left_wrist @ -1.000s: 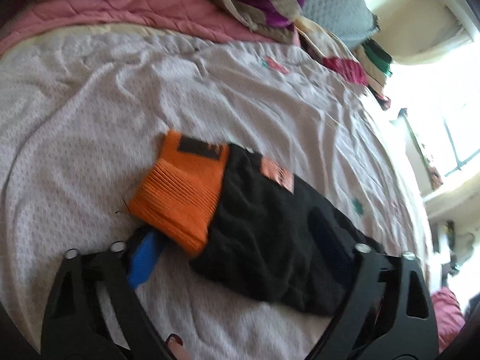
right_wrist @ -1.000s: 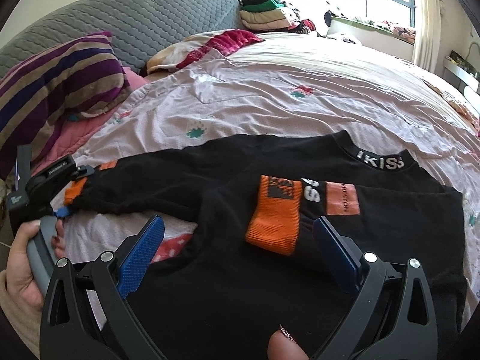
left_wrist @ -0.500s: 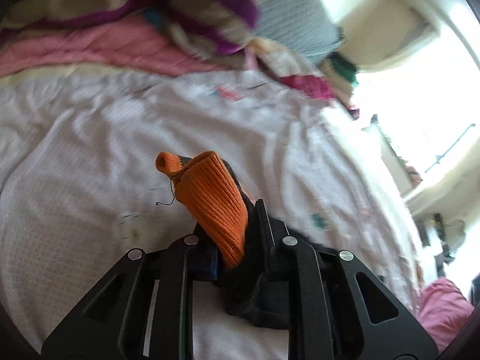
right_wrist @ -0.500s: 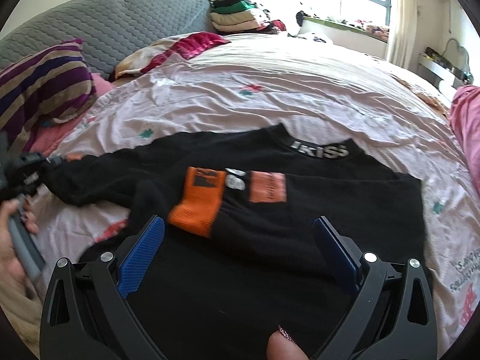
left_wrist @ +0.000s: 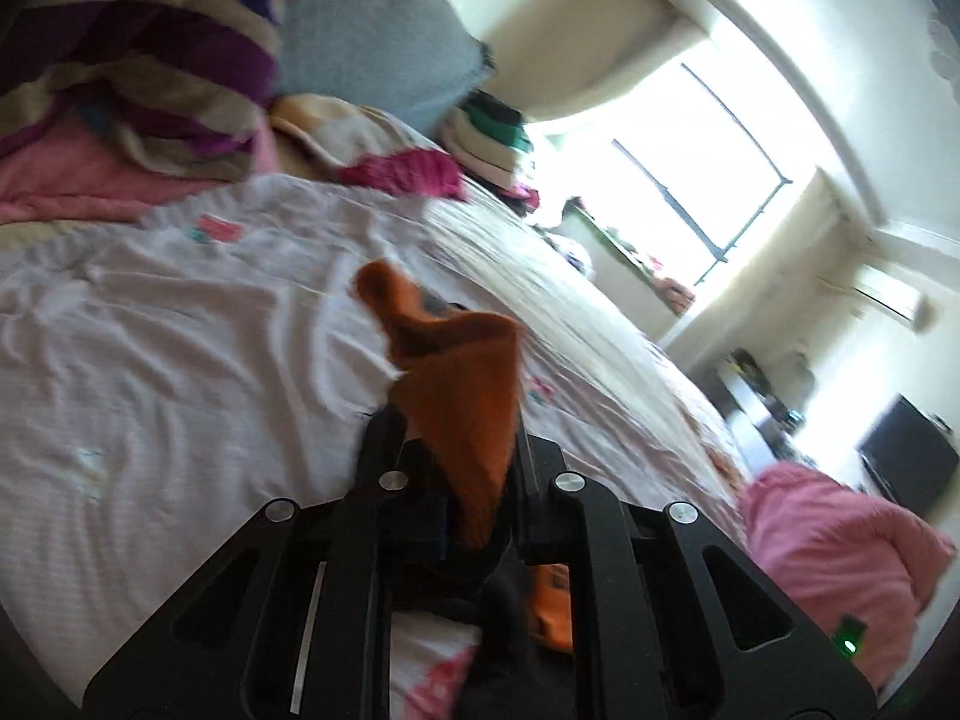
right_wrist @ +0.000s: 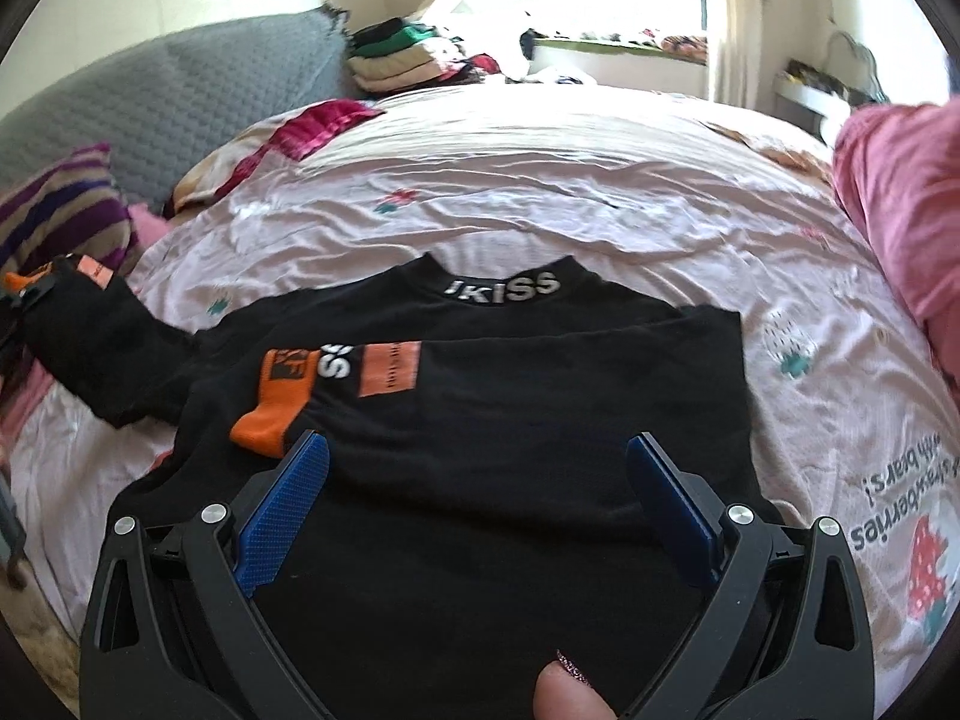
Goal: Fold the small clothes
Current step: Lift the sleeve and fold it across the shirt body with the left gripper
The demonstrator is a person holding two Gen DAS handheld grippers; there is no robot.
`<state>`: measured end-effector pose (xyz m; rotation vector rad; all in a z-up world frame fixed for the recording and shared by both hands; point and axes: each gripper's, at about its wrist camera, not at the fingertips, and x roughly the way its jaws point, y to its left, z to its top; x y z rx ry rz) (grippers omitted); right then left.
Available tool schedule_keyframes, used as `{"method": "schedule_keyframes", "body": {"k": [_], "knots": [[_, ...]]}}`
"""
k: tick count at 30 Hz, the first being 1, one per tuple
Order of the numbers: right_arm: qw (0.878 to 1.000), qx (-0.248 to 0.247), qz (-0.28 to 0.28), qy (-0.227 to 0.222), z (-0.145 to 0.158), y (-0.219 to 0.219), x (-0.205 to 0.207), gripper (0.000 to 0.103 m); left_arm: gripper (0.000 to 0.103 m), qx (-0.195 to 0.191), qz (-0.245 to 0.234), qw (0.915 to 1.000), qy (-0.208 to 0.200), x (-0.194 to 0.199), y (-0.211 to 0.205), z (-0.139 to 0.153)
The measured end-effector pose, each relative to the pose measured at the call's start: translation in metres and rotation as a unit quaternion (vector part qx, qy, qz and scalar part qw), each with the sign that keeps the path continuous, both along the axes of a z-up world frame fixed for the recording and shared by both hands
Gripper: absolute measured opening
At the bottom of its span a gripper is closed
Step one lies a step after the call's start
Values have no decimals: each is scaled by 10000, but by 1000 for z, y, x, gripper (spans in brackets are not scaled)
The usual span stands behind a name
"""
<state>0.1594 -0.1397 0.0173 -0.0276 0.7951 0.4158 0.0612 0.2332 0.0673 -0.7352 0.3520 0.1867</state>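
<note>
Lettering "iKISS" (right_wrist: 503, 288) sat on the collar of the black shirt (right_wrist: 480, 450) at 12 o'clock from your wide-apart right gripper (right_wrist: 477, 495); your left gripper (left_wrist: 459, 450) had just clamped its orange cuff (left_wrist: 462, 384).

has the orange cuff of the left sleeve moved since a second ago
Yes. The orange cuff, flat on the bedsheet before, is now lifted off it, pinched in the left gripper, whose jaws have just closed.

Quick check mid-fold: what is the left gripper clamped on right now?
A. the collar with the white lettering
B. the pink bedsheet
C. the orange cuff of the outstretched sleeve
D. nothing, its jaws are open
C: in the left wrist view the left gripper has its jaws shut on the orange cuff, which sticks up between them.
</note>
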Motion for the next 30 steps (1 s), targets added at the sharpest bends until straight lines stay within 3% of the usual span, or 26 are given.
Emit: {"method": "schedule_keyframes", "body": {"k": [6,14,30], "knots": [[9986,346,-294,265,-4,-21,10,99,7,-326,-771,9964,-127,20,-27,-5],[9967,508,-515,367,-6,-38,17,99,7,-460,-1458,9882,-90,38,-51,-16],[9920,714,-947,424,-4,-66,26,99,7,-105,-2343,9705,563,63,-119,-43]]}}
